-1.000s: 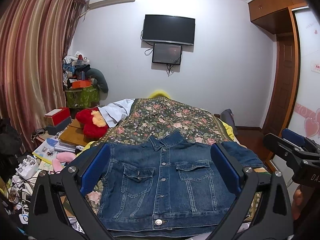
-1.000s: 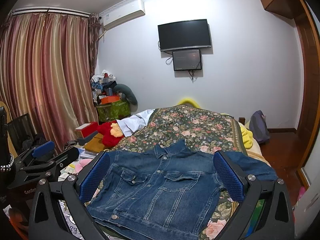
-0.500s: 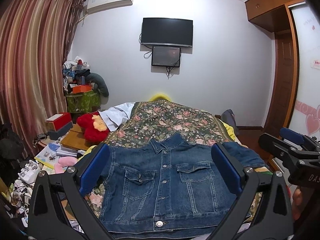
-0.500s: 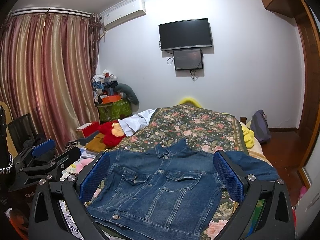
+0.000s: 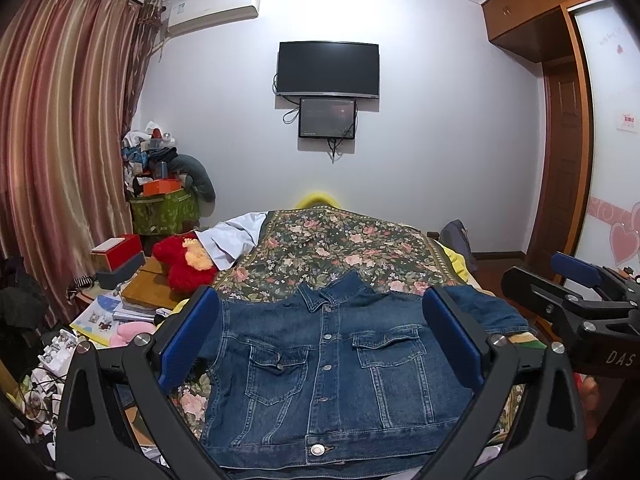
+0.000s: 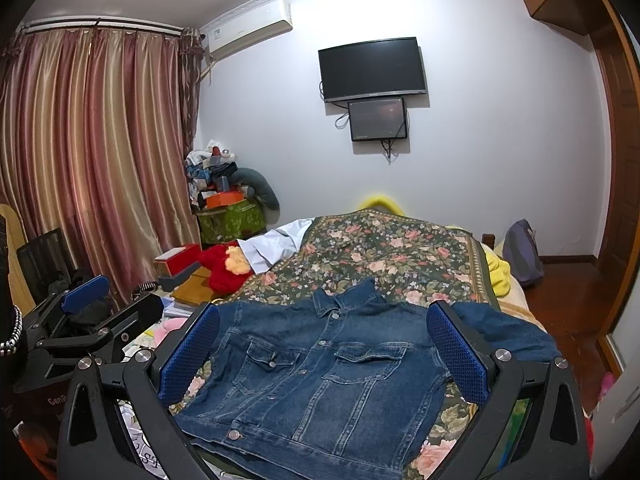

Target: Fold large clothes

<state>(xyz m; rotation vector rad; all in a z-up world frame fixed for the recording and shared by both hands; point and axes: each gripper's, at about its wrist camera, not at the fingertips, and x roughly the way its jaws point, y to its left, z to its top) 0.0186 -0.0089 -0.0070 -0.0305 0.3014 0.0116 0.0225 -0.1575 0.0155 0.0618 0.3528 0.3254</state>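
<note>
A blue denim jacket (image 5: pixel 332 376) lies flat, front up and buttoned, on the near end of a bed with a floral cover (image 5: pixel 340 252). Its collar points away from me and one sleeve (image 5: pixel 488 312) lies out to the right. It also shows in the right wrist view (image 6: pixel 320 376). My left gripper (image 5: pixel 320 340) is open and empty, held above the jacket's near hem. My right gripper (image 6: pixel 324 344) is open and empty, held to the right of the left one. Each gripper shows in the other's view, the right one (image 5: pixel 576 304) and the left one (image 6: pixel 80 320).
A red plush toy (image 5: pixel 184 264) and a white garment (image 5: pixel 236 236) lie at the bed's left side. Books, boxes and clutter (image 5: pixel 120 300) fill the floor at left. A curtain (image 5: pixel 60 160) hangs at left, a wardrobe and door (image 5: pixel 568 160) stand at right.
Both grippers have tilted up and drawn back slightly, so the jacket sits a little lower in both views. The jacket has not moved.
</note>
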